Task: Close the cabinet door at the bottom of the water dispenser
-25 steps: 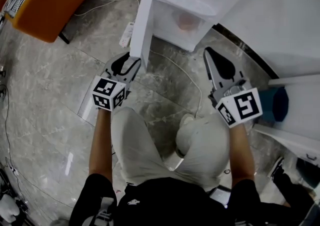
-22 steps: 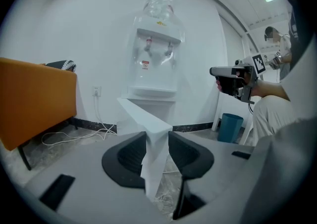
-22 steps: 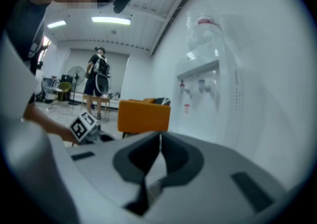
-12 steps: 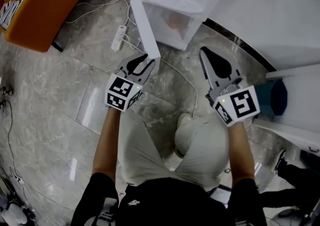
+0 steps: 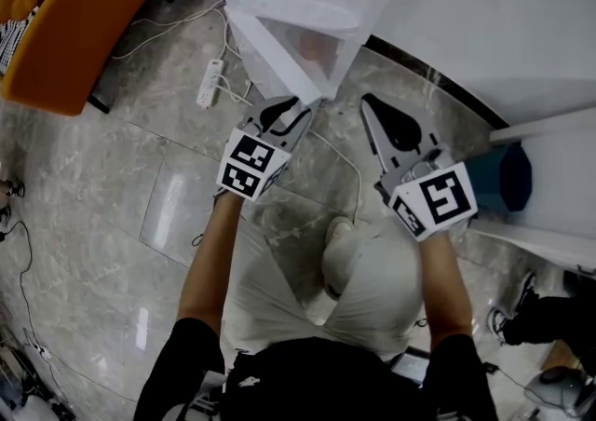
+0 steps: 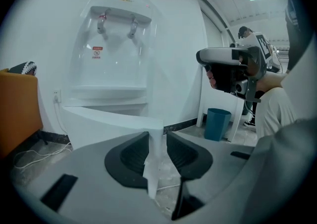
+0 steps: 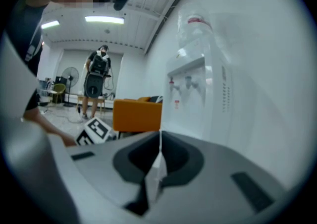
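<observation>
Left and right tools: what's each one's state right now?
Left tool: jaws just closed, gripping the cabinet door by its edge.
Right tool: closed, holding nothing.

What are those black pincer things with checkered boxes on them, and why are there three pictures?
A person crouches on the stone floor, holding a tool in each hand. Each tool ends in two jaws that pinch; the marker cube is part of it. One picture comes from a camera on the person's head, looking down. The other two come from cameras riding on the tools, looking along their jaws. The left gripper has just been closing its jaws, and they pinch the edge of the white cabinet door, partly open, under the water dispenser. The right gripper has its jaws together and holds nothing. On the floor lies a power strip; an orange seat and a blue bin stand nearby.
</observation>
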Demonstrator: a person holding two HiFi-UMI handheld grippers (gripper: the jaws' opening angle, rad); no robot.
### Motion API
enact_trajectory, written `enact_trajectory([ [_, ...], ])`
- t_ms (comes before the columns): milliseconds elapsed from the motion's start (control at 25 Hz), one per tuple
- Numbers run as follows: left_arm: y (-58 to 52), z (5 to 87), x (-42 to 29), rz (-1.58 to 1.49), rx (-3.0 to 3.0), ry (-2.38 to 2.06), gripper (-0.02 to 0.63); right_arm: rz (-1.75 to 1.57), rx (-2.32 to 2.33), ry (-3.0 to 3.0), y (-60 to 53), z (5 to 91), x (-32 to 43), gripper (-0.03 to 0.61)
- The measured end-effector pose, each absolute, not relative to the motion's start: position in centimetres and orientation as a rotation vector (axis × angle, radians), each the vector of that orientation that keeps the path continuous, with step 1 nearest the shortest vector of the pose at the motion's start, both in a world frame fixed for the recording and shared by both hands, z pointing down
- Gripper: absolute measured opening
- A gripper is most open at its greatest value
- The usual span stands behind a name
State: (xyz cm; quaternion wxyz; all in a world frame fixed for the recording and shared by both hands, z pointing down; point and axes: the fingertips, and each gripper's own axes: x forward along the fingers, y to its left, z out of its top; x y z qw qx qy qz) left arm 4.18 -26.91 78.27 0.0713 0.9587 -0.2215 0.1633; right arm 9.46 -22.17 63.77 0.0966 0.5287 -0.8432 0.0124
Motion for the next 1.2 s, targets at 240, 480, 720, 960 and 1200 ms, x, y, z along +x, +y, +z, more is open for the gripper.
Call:
enact_trajectory([
  [240,-27.8,78.3,6.9,0.478,2.906,-0.658,0.114,0.043,1.562,-2.502,-22.1,64.0,9.7,0.035],
  [480,-28.9,78.3,9.5,0.464,2.929,-0.631,0.115,0.063,1.595,-2.494,-22.5,64.3,10.8,0.035],
  [720,-30.1,78.3,11.8,0.523,2.958,-0.628,0.114,0.093,1.646,-2.442,-23.4,65.1,12.2,0.035],
  [960,-31.7,77.8,13.1,0.48,2.947,-0.641,0.115,0.143,1.727,-2.396,-24.0,65.9,14.5,0.035],
  [1200,-33.2,77.8,14.6,0.458,2.943,-0.649,0.115,0.165,1.754,-2.381,-24.4,66.4,16.0,0.035],
])
